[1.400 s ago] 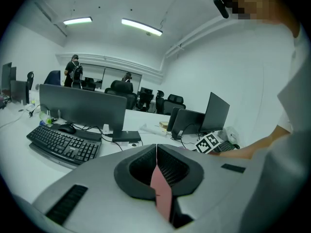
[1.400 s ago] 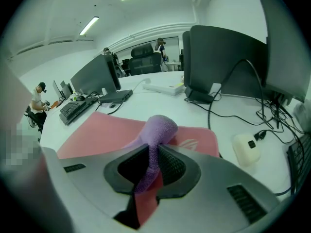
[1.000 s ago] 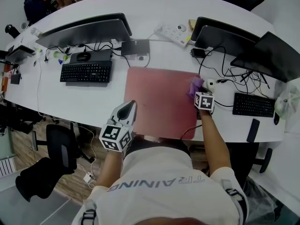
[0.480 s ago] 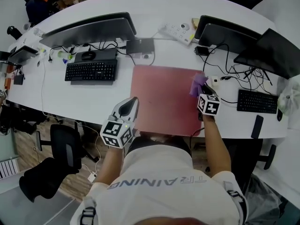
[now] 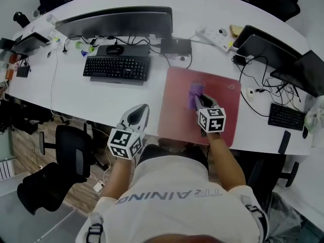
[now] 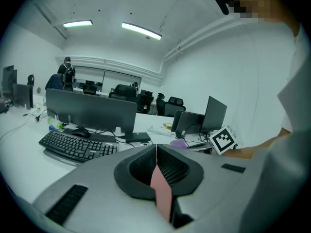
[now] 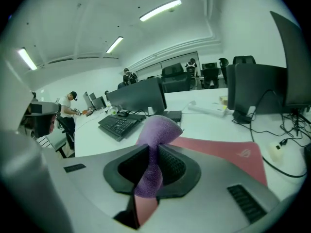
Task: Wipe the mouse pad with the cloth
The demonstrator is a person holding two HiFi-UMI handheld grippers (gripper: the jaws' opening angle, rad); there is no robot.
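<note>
Cloth [image 7: 156, 132], purple and bunched, is clamped between the jaws of the right hand-held gripper [image 7: 151, 168], and its upper part stands out above the jaw tips. In the head view this hand-held gripper is over the red mouse pad [image 5: 174, 108], near its middle, and the cloth appears to touch the pad surface just ahead of the jaws. The mouse pad lies flat on the white table [image 5: 96, 97], at the near edge, to the right of a black keyboard [image 5: 117, 68] and a dark monitor [image 5: 119, 22]. The left hand-held gripper [image 5: 139, 111] is held over the table edge, just beside the left side of the mouse pad. Its jaws are pressed together and nothing is between them.
</note>
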